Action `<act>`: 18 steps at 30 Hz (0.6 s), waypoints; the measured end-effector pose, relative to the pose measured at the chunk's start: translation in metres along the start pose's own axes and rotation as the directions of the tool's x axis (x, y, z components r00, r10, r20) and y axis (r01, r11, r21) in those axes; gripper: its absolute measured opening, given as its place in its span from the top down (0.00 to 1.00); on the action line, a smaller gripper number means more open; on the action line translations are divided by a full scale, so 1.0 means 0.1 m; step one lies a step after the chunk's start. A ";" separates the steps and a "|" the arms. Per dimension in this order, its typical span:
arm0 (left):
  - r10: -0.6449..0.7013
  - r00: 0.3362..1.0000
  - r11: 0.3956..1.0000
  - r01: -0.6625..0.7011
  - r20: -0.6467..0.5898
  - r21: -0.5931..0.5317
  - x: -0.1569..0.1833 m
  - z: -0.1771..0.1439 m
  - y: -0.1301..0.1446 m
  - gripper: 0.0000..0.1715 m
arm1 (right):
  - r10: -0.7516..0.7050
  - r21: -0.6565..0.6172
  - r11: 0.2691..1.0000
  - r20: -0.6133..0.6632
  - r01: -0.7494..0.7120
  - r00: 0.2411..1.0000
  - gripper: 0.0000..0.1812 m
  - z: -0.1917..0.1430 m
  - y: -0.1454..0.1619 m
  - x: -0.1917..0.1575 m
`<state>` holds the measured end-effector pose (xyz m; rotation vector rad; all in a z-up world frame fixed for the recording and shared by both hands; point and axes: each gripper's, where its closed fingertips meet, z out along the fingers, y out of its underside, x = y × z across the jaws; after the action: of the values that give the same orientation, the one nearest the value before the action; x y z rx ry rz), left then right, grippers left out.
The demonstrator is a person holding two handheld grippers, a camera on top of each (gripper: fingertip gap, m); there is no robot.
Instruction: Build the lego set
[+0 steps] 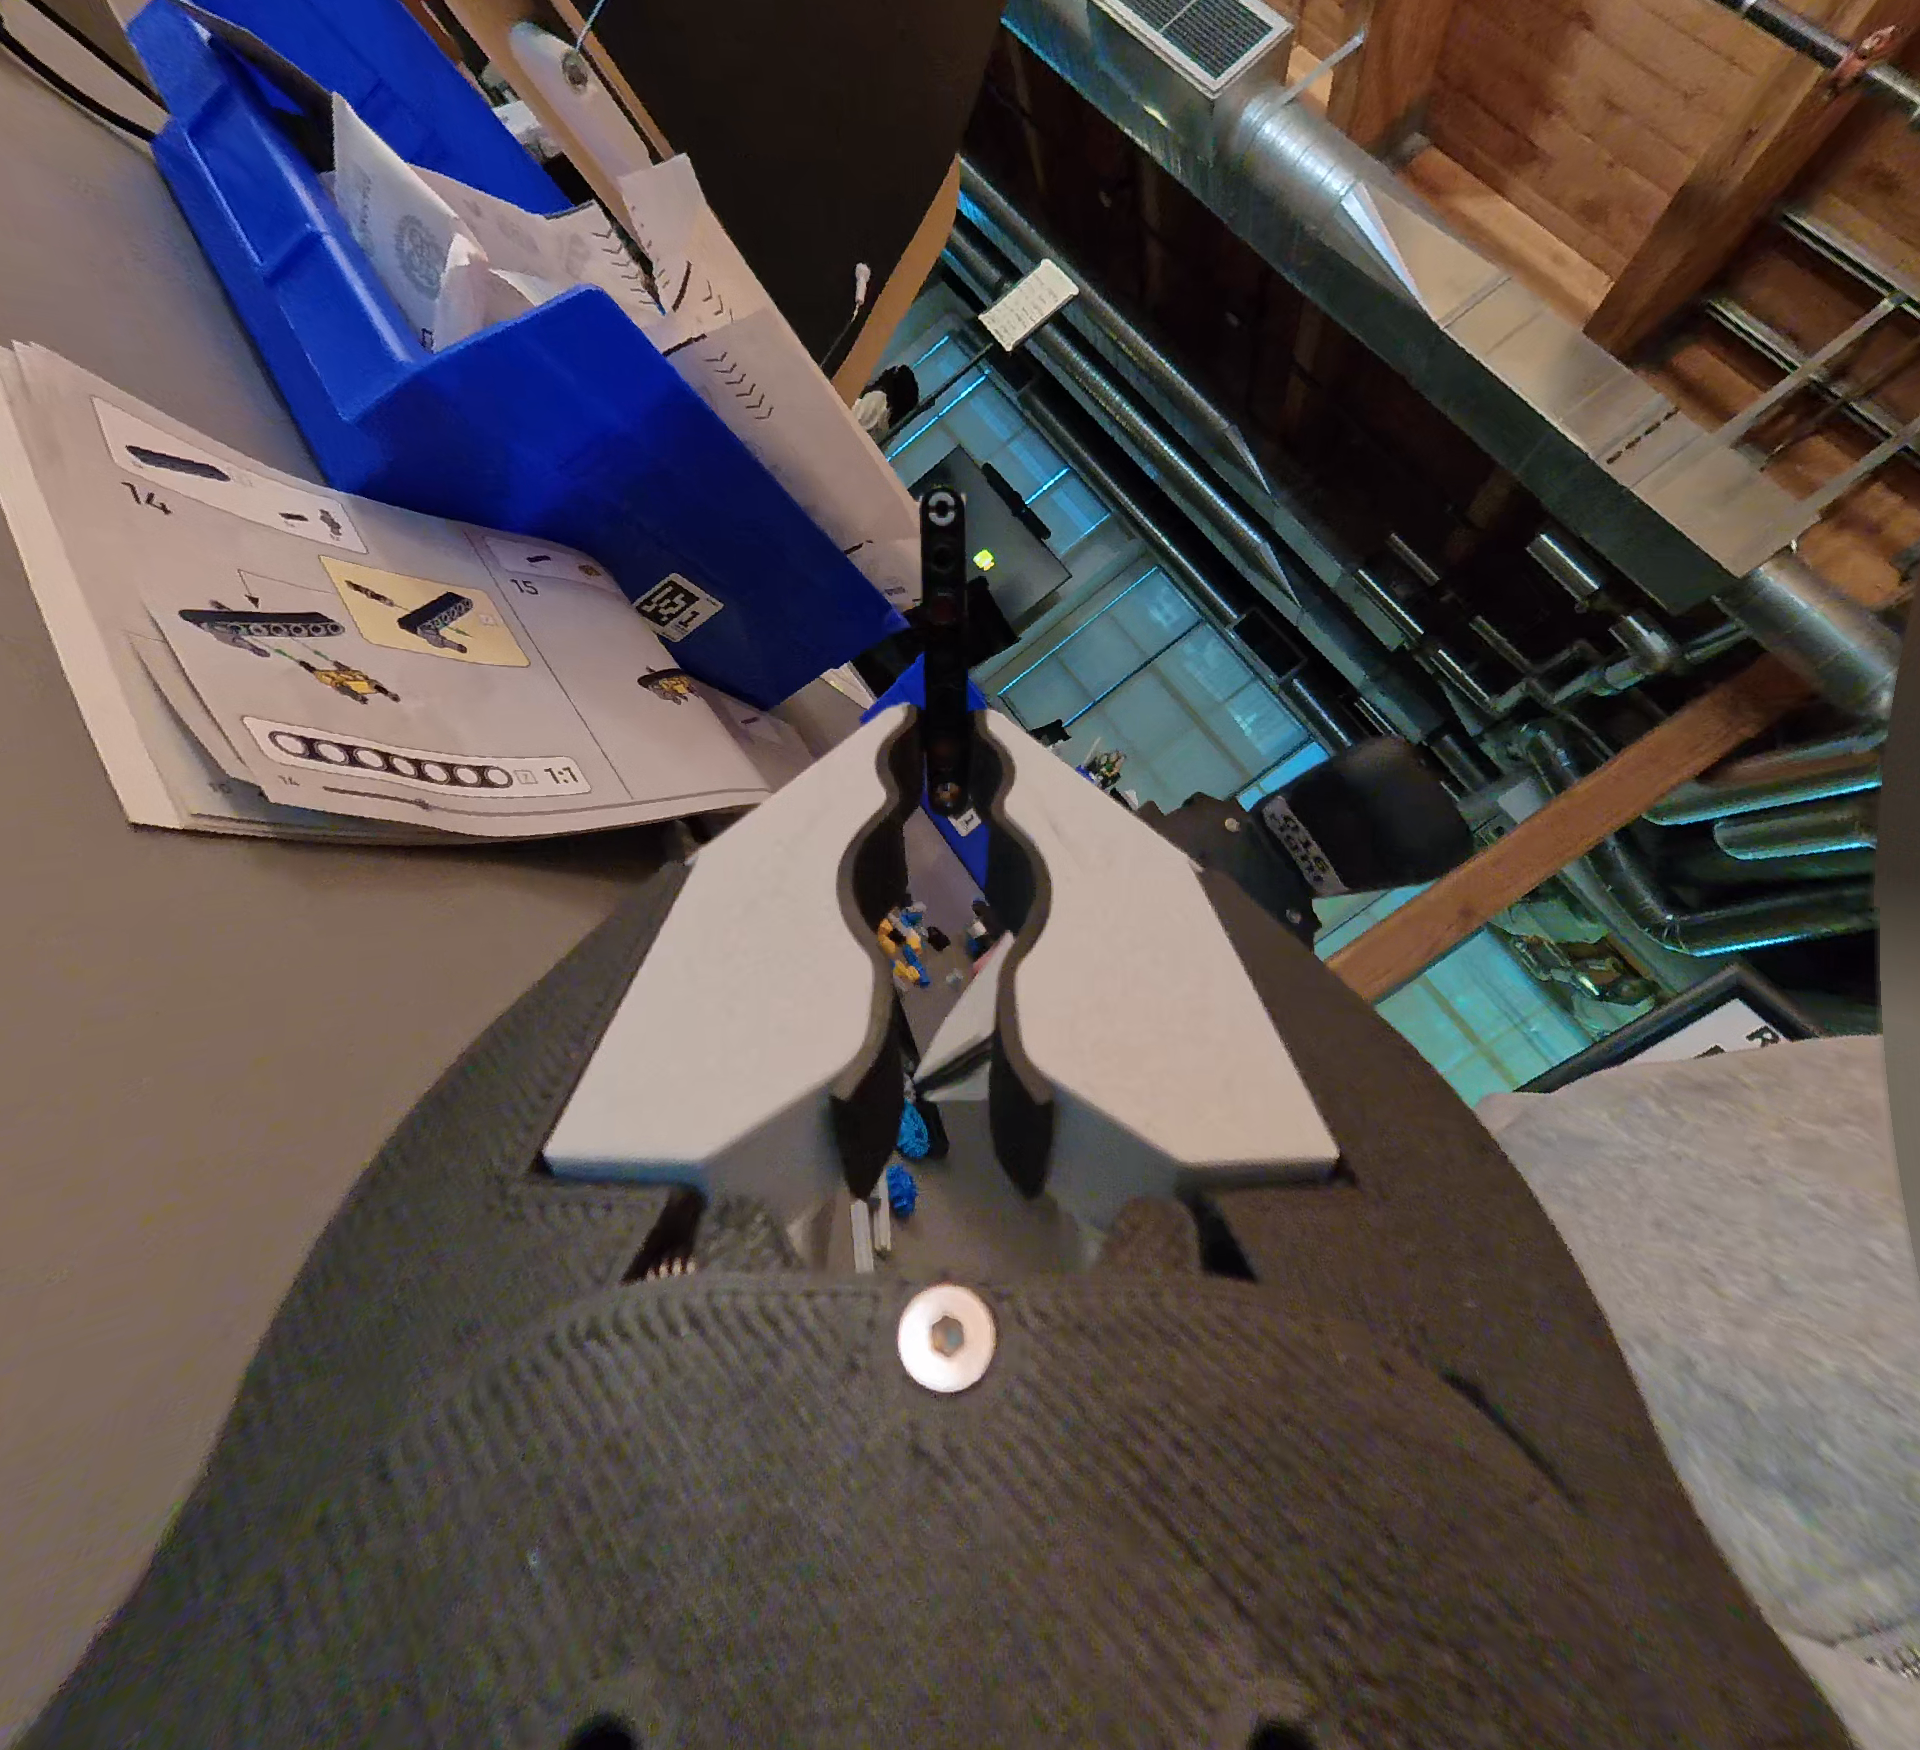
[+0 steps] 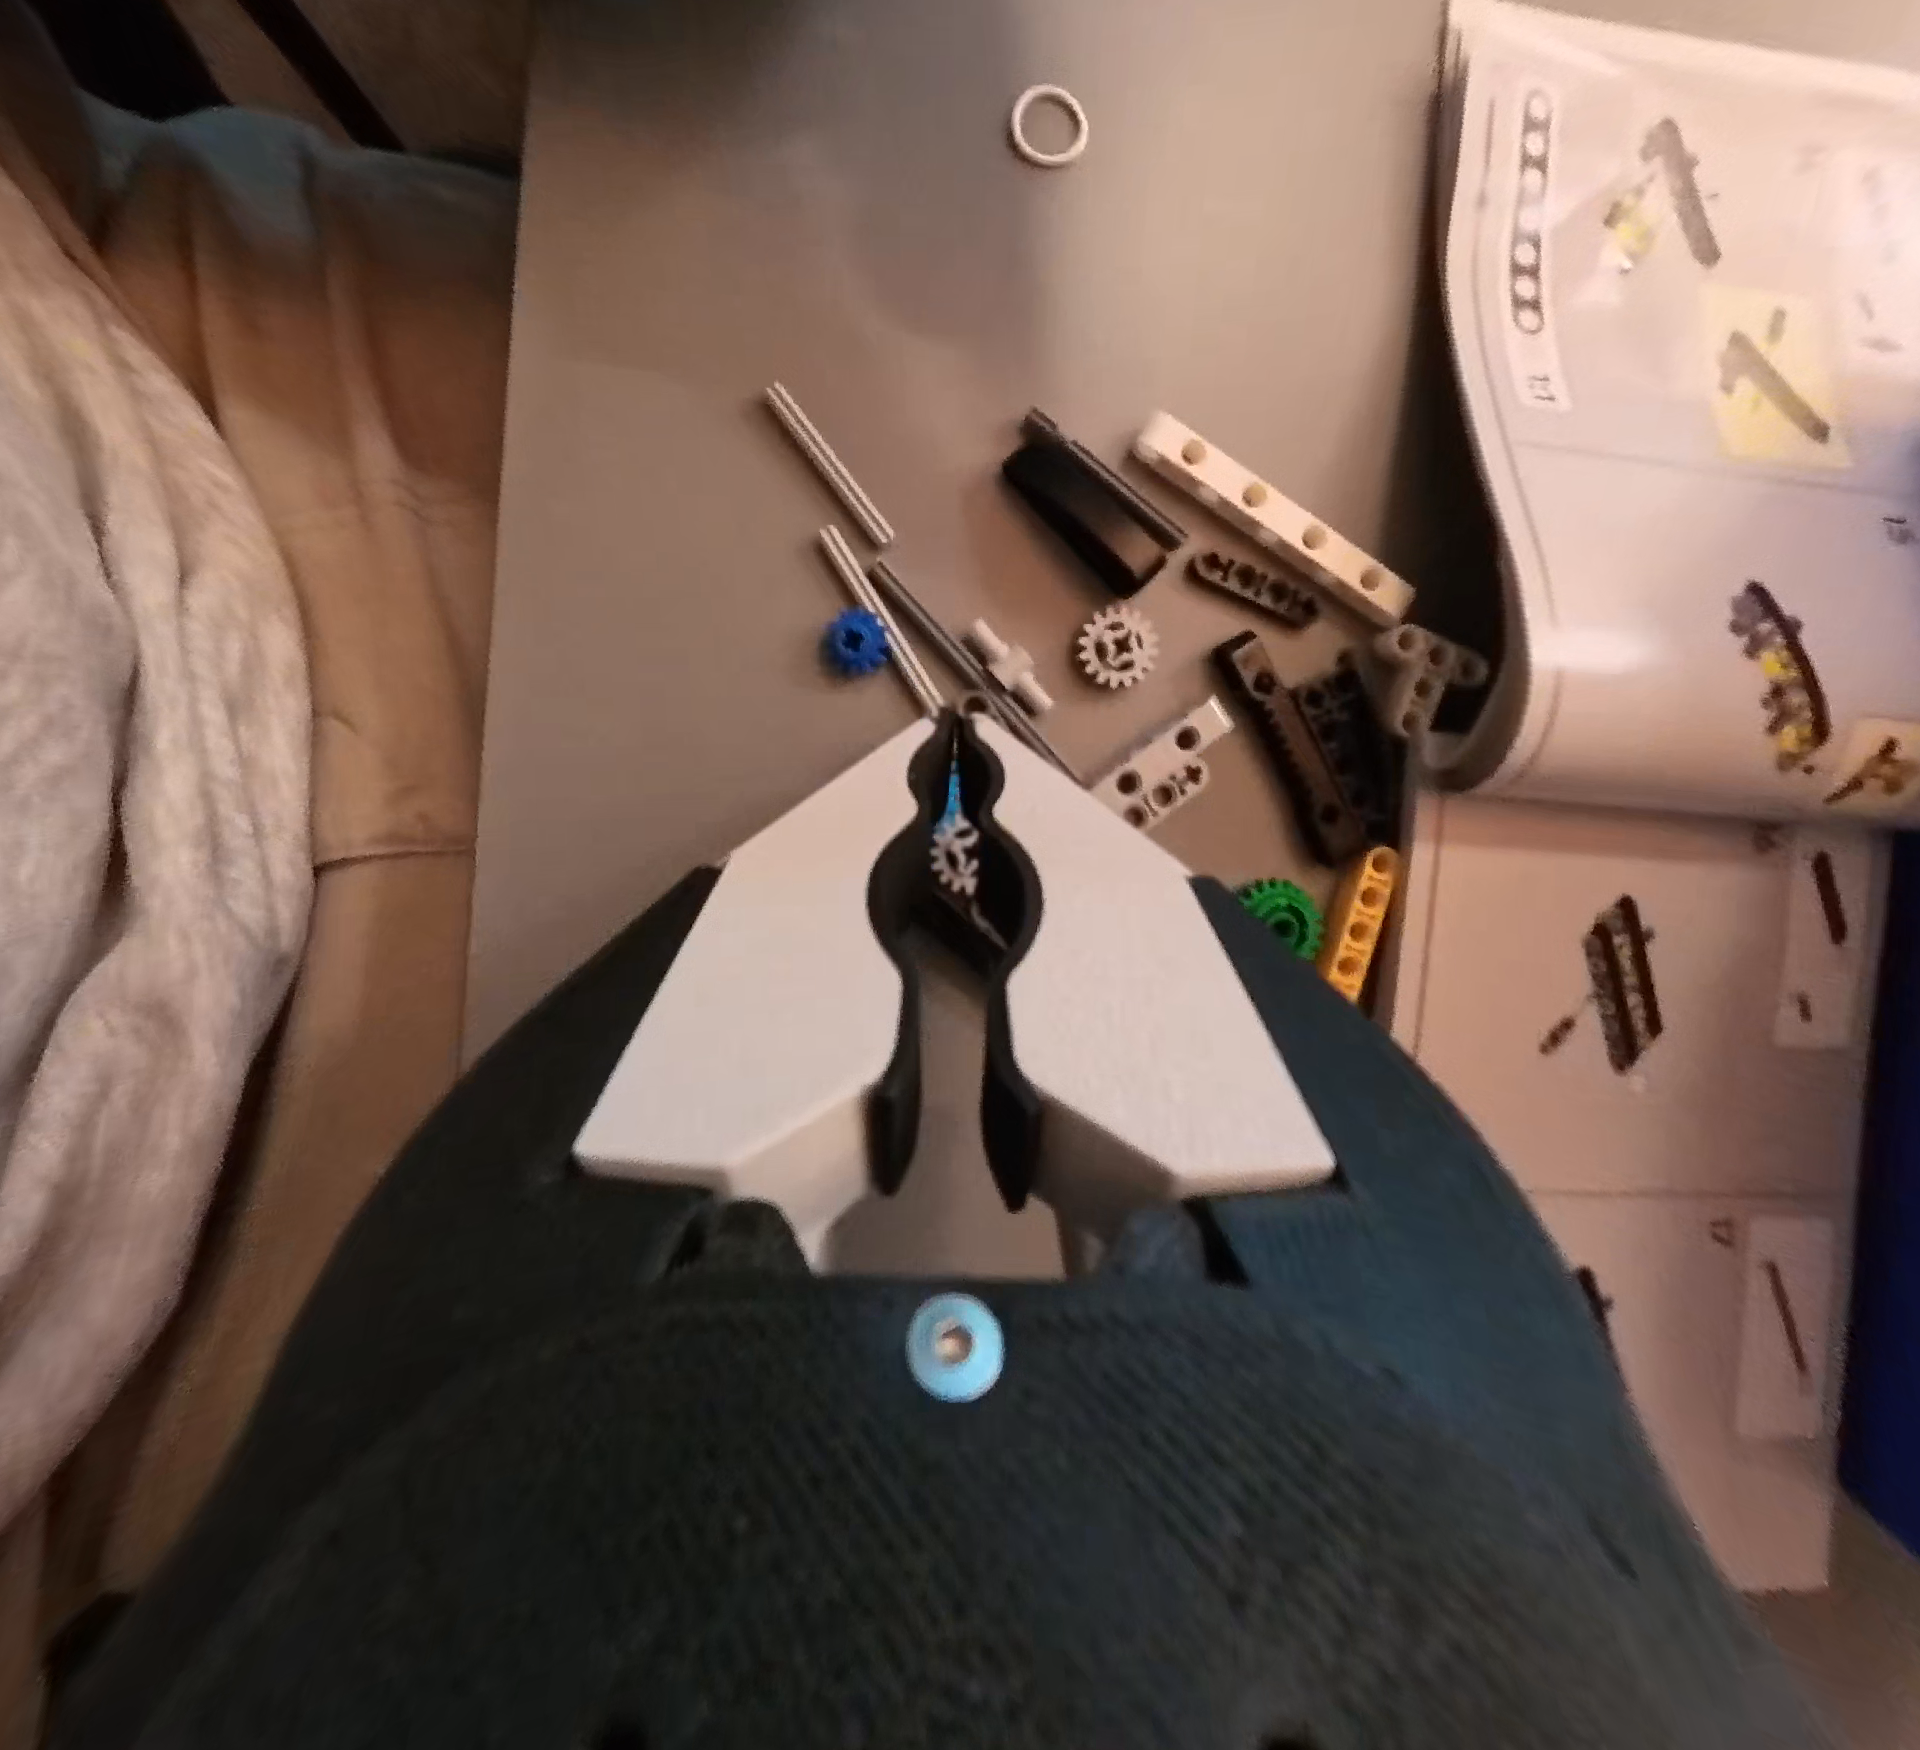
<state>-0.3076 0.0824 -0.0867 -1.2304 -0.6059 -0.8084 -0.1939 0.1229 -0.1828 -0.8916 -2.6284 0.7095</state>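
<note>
In the left wrist view, my left gripper [image 1: 943, 734] is shut on a thin black beam with holes [image 1: 943, 599]. The beam stands straight out past the fingertips, lifted off the grey table [image 1: 208, 973]. In the right wrist view, my right gripper [image 2: 956, 729] has its fingertips together, low over the grey table [image 2: 727, 246]. Its tips are at the near end of some grey axles [image 2: 828, 464] and beside a small white connector [image 2: 1003, 661]. I cannot tell whether anything is pinched between its tips.
Loose parts lie ahead of the right gripper: a blue gear [image 2: 852, 640], a white gear [image 2: 1117, 648], a white beam [image 2: 1273, 511], a black panel [image 2: 1086, 505], a green gear [image 2: 1283, 916], a yellow beam [image 2: 1363, 916] and a white ring [image 2: 1049, 126]. The open booklet [image 2: 1683, 412] lies to the right. A blue bin [image 1: 499, 370] stands behind the booklet [image 1: 343, 661]. The tips of one gripper are about 15 cm away from the tips of the other.
</note>
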 end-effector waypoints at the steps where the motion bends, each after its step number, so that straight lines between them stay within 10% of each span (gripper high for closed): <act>1: 0.000 1.000 1.000 0.000 0.000 -0.002 0.00 0.00 0.00 0.96 | -0.013 0.001 1.000 0.004 0.013 1.000 1.00 0.02 -0.03 -0.03; 18: 0.000 1.000 1.000 0.000 0.005 0.003 -0.01 -0.01 -0.01 0.96 | -0.053 0.001 0.999 -0.027 0.053 0.998 0.99 0.07 -0.12 0.05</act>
<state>-0.3089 0.0811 -0.0869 -1.2301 -0.6109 -0.8048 -0.2070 0.1153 -0.1823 -0.8215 -2.6171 0.6811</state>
